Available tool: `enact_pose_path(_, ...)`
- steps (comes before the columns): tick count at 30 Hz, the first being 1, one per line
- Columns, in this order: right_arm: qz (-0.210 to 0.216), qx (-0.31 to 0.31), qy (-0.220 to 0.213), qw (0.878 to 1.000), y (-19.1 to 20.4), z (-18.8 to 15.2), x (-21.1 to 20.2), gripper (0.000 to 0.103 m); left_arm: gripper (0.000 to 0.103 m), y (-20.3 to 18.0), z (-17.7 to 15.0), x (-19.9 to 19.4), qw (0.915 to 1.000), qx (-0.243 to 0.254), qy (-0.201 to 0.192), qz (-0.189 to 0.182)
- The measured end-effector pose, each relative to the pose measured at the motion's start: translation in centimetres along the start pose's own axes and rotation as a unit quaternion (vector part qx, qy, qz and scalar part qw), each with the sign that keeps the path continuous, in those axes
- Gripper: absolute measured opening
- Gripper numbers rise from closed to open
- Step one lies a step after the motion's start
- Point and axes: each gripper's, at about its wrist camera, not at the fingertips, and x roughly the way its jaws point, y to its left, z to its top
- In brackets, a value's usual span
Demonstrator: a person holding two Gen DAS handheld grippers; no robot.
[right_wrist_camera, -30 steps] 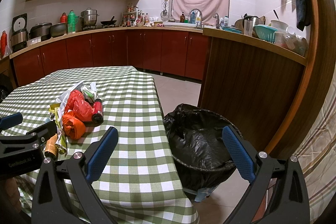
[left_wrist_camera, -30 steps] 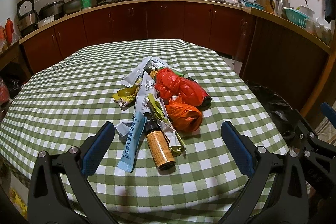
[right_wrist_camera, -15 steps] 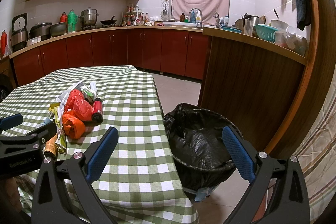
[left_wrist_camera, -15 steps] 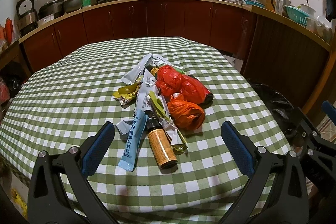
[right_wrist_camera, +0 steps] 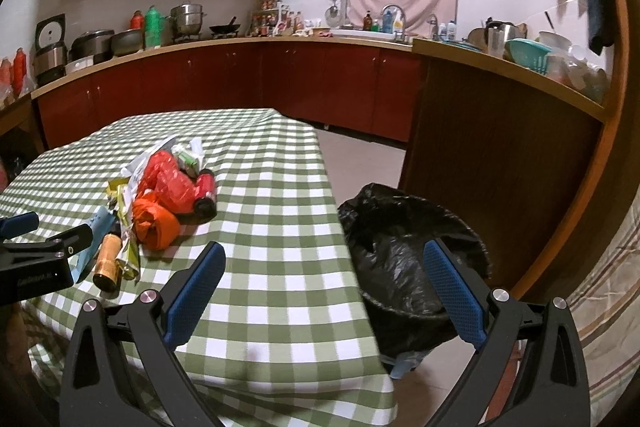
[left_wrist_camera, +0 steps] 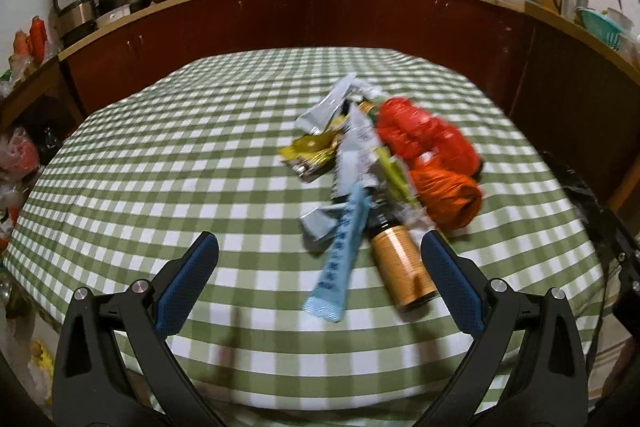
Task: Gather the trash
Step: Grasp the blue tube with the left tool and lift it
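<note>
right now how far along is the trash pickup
Nothing looks collected: the black-lined trash bin shows only its liner. The open left gripper points at the light blue tube and brown bottle, holding nothing. The open right gripper is empty. The whole pile, crumpled orange bag included, remains.

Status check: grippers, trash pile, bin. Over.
Left gripper open, empty, nearing blue tube. Right gripper open, empty. Trash pile on table; bin alongside, unobstructed.

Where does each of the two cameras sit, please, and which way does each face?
Left wrist: on the left gripper, facing the trash pile on the green checked table; its open fingers show.
Right wrist: on the right gripper, facing the table edge and the black-lined trash bin; its open fingers show.
Shared: the amber glass bottle.
</note>
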Motion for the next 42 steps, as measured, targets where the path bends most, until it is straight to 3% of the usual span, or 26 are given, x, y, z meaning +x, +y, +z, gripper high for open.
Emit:
enact_pose_path(6,0.017,-0.007,0.007,1.000,1.3,0.1,1.1,0.097,0.095,0.7,-0.3,1.4,0.9998,0.002,0.018,0.007)
enact_pose_path(8,0.020,-0.007,0.009,1.000,1.6,0.1,1.5,0.097,0.079,0.9,-0.3,2.0,0.9996,0.005,0.028,0.002)
enact_pose_path(15,0.033,-0.011,0.022,0.999,2.7,-0.1,2.3,0.097,0.054,0.9,-0.8,3.4,0.9983,0.009,0.048,-0.031)
enact_pose_path(20,0.038,-0.016,0.024,0.999,3.1,-0.2,2.4,0.096,0.026,1.0,-0.8,3.5,0.9974,0.005,0.048,-0.054)
enact_pose_path(28,0.041,-0.020,0.025,0.999,3.4,-0.4,2.5,0.096,0.018,1.9,-1.1,2.6,0.9969,-0.001,0.044,-0.065)
enact_pose_path(34,0.046,-0.019,0.028,0.998,3.5,-0.5,2.5,0.096,0.018,2.8,-1.2,1.9,0.9971,-0.006,0.040,-0.065)
enact_pose_path(42,0.071,-0.030,0.029,0.997,5.5,-0.6,2.5,0.095,0.018,5.0,-0.9,0.9,0.9989,-0.019,0.026,-0.034)
